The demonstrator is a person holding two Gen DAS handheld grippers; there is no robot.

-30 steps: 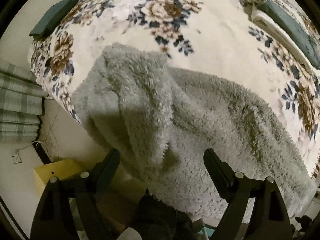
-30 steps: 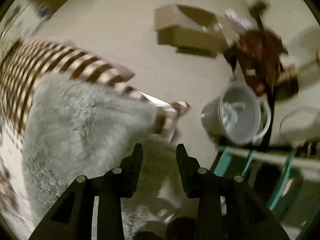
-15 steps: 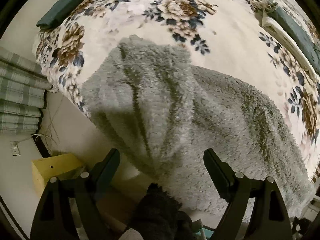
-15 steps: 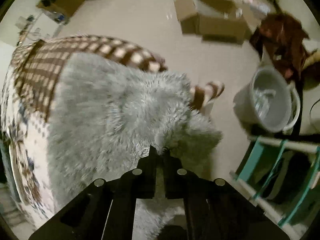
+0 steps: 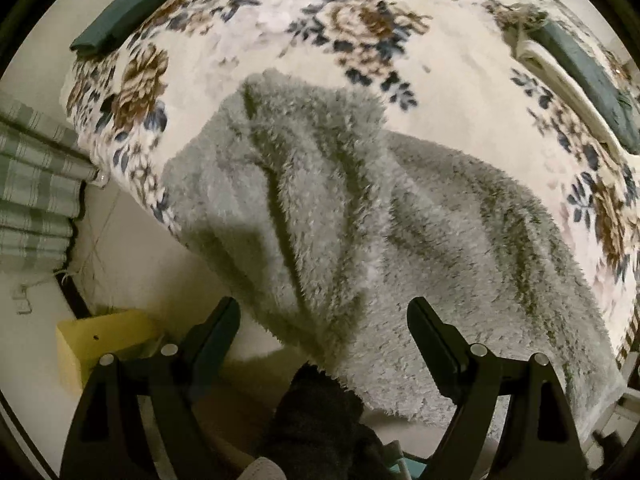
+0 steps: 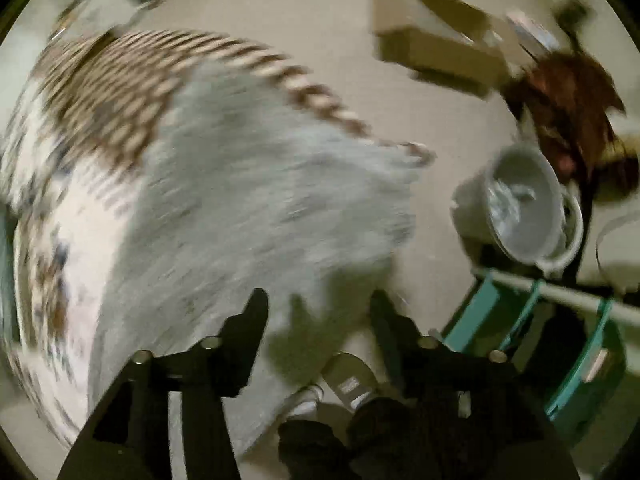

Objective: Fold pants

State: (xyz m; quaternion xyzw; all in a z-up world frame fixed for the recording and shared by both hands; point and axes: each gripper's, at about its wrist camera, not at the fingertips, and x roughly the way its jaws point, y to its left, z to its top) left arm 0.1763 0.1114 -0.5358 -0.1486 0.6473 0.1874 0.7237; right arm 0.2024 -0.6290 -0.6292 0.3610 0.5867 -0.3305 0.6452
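The fluffy grey pants point(image 5: 360, 216) lie on a floral bedspread point(image 5: 320, 12) and hang over its near edge. One part is folded over on the left side. My left gripper point(image 5: 323, 314) is open and empty, just in front of the hanging edge. In the right wrist view the pants point(image 6: 248, 208) are blurred by motion. My right gripper point(image 6: 318, 306) is open and empty, close above the pants' hanging corner.
A folded dark green cloth point(image 5: 124, 10) lies at the bed's far left corner, more green and white cloth point(image 5: 580, 68) at the right. A yellow box point(image 5: 100, 344) stands on the floor. The right view has a grey bucket point(image 6: 524, 208), a cardboard box point(image 6: 436, 40) and a teal rack point(image 6: 560, 340).
My right gripper was shut on the pants' corner half a second ago; it has opened and let go. My left gripper stays open and has drawn slightly back.
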